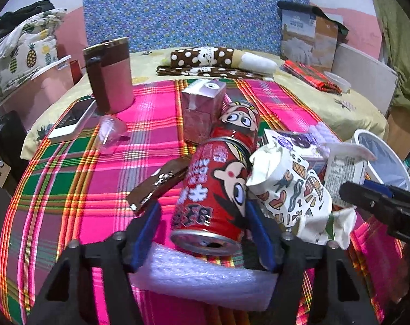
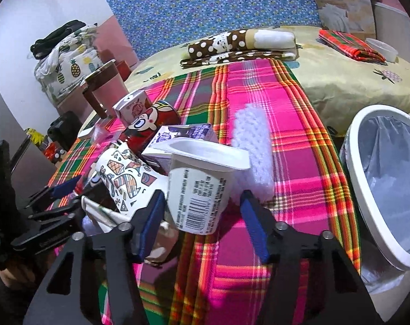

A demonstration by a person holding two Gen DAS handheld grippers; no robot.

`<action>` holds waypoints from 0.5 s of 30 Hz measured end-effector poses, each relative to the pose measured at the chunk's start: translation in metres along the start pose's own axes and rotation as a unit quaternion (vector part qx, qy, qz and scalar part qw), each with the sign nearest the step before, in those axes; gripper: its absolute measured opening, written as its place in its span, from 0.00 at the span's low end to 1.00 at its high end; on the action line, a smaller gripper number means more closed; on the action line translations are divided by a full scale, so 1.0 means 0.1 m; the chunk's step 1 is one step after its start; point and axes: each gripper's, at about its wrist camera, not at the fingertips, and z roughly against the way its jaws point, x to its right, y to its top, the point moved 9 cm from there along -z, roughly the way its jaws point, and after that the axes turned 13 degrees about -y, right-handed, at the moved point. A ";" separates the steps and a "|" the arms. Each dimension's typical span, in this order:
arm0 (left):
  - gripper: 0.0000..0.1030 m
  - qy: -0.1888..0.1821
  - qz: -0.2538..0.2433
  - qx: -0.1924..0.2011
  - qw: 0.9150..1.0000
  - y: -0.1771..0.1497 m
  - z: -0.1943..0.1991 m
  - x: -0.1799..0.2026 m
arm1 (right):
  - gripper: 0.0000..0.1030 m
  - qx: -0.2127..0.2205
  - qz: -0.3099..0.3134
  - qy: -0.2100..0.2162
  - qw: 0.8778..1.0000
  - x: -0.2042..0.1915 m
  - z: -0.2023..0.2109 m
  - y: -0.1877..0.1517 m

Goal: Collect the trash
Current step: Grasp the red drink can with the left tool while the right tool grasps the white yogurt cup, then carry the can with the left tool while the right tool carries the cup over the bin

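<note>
A red cartoon can [image 1: 213, 197] lies on the plaid cloth between the fingers of my open left gripper [image 1: 205, 233], its opening toward the camera. A second red can [image 1: 240, 127] lies behind it. A crumpled patterned paper cup [image 1: 289, 189] lies right of the can. My open right gripper [image 2: 202, 216] straddles a white yogurt cup [image 2: 202, 187] that stands upright. The paper cup [image 2: 123, 178] and my left gripper [image 2: 55, 197] show at its left. A white bin [image 2: 389, 189] with a plastic liner stands at the right.
A pink carton [image 1: 202, 108], a chocolate wrapper [image 1: 156, 184], a clear plastic cup [image 1: 110, 132], a phone [image 1: 74, 119] and a pink-brown mug [image 1: 110, 75] lie on the cloth. White foam pieces [image 1: 199, 279] [image 2: 253, 151] and a purple carton [image 2: 183, 135] lie nearby. Folded cloths [image 2: 240, 46] lie behind.
</note>
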 end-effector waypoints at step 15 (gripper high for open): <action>0.56 0.010 0.037 0.041 0.998 -0.03 0.32 -0.12 | 0.48 0.021 -0.002 0.007 1.000 0.03 0.12 0.09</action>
